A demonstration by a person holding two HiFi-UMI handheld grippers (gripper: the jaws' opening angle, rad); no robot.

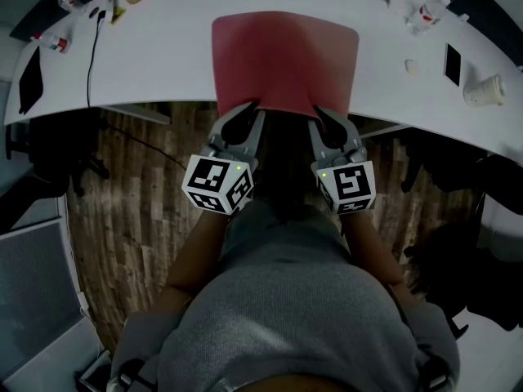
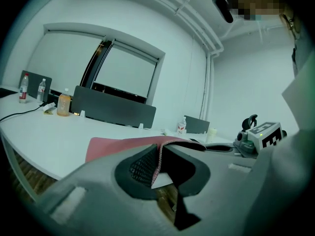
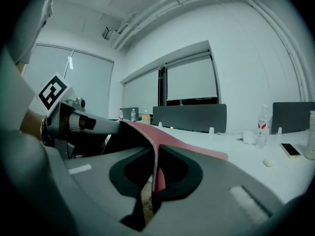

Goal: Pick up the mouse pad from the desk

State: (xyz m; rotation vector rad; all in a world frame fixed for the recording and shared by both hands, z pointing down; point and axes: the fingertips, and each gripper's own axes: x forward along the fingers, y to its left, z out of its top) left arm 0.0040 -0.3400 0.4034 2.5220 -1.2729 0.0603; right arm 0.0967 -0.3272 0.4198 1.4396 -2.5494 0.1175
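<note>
The big white desk (image 1: 163,64) curves across the room. The red mouse pad (image 1: 284,60) lies on it, with its near edge sticking out past the desk edge. The left gripper (image 1: 252,111) pinches the pad's near left corner, jaws tight on the thin edge. The right gripper (image 1: 320,114) pinches the near right corner the same way. A paper cup (image 1: 484,91) and a phone (image 1: 452,64) sit far off to the right.

Left gripper (image 1: 252,111) and right gripper (image 1: 320,114) are side by side, each with jaws clamped on the near edge of the mouse pad (image 1: 284,55). Both grippers point roughly level.
</note>
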